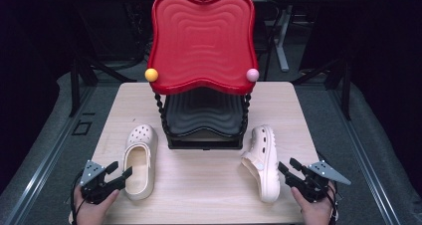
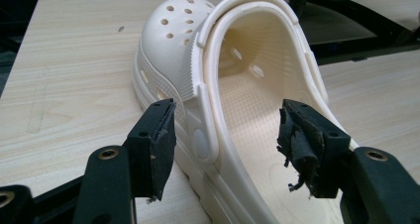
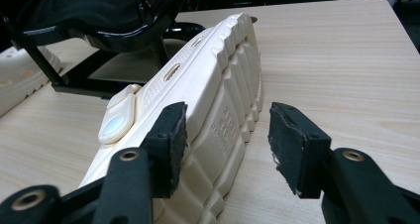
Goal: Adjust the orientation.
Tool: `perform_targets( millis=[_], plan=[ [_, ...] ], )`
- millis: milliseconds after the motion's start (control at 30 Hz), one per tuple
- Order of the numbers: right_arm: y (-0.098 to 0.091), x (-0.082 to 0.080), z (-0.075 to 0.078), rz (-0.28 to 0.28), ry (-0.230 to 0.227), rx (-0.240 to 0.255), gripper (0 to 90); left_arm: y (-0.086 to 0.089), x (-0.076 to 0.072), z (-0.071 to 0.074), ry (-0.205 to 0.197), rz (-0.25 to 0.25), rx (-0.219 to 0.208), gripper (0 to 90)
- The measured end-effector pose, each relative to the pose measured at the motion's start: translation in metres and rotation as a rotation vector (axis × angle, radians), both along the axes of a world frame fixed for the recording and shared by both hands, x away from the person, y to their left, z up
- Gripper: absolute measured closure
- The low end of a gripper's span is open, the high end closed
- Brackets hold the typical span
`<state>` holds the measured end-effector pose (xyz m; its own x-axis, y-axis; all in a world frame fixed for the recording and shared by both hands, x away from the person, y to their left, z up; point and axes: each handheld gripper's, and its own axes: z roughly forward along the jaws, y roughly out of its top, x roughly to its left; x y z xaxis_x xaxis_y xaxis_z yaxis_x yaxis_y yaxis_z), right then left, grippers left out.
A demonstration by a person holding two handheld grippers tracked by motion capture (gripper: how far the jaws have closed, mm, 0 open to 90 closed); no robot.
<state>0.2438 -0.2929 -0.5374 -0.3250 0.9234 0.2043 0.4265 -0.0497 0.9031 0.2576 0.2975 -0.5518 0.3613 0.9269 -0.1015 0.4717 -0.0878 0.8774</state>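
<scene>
High view: I see a pale wooden table (image 1: 209, 185) with a two-tier stand at its far middle, a red wavy tray (image 1: 201, 41) on top and a black tray (image 1: 204, 113) beneath it, held up by twisted black posts. A yellow ball (image 1: 151, 74) caps the red tray's near left corner and a pink ball (image 1: 253, 74) its near right corner.

Two cream clogs lie near the stand. The left clog (image 1: 139, 160) sits upright on its sole, toe pointing far, near left of the stand. The right clog (image 1: 261, 160) lies tipped on its side, near right of the stand, with its ridged sole facing right.

My left hand-held gripper (image 1: 119, 172) sits at the near left corner with its jaws apart, right at the left clog's heel. In the left gripper view, the left clog (image 2: 223, 85) lies between the spread jaws: one jaw is just outside the clog's side wall by the strap rivet, the other over the open heel. I cannot tell whether either pad is touching.

My right hand-held gripper (image 1: 287, 169) is at the near right, jaws apart, just beside the right clog's heel end. In the right gripper view, one jaw lies against or just beside the right clog (image 3: 208, 100) at its sole edge, and the other stands clear over bare table.
</scene>
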Motion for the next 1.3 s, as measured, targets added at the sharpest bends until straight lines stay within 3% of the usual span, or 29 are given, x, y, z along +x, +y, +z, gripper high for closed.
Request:
perform_targets(
  millis=[100,300,433,700,833,1000,1133,1300],
  plan=[
    [-0.004,0.000,-0.004,0.002,0.012,0.032,49.1,0.001,0.000,0.000,-0.002,0.008,-0.019,40.4],
    [-0.005,-0.002,-0.003,-0.006,-0.030,0.019,48.5,0.001,0.000,0.000,-0.002,0.027,-0.024,42.0],
    [-0.005,-0.002,-0.004,-0.010,-0.034,0.008,48.2,-0.001,0.003,0.000,0.004,0.041,-0.030,43.2],
    [-0.005,-0.002,-0.005,-0.014,-0.021,-0.006,47.5,-0.009,0.011,0.001,0.011,0.064,0.021,47.9],
    [-0.004,-0.003,-0.005,-0.006,-0.017,-0.012,47.0,-0.014,0.022,0.006,-0.006,0.095,0.041,52.6],
    [-0.003,-0.003,-0.007,-0.027,0.003,-0.016,46.9,-0.024,0.037,0.007,0.020,0.123,0.094,56.7],
    [-0.005,-0.002,-0.008,-0.036,0.008,-0.002,47.0,-0.028,0.041,0.005,0.021,0.141,0.120,59.9],
    [-0.007,-0.002,-0.008,-0.041,0.014,-0.002,48.3,-0.026,0.041,0.004,0.014,0.157,0.121,68.0]
  ],
)
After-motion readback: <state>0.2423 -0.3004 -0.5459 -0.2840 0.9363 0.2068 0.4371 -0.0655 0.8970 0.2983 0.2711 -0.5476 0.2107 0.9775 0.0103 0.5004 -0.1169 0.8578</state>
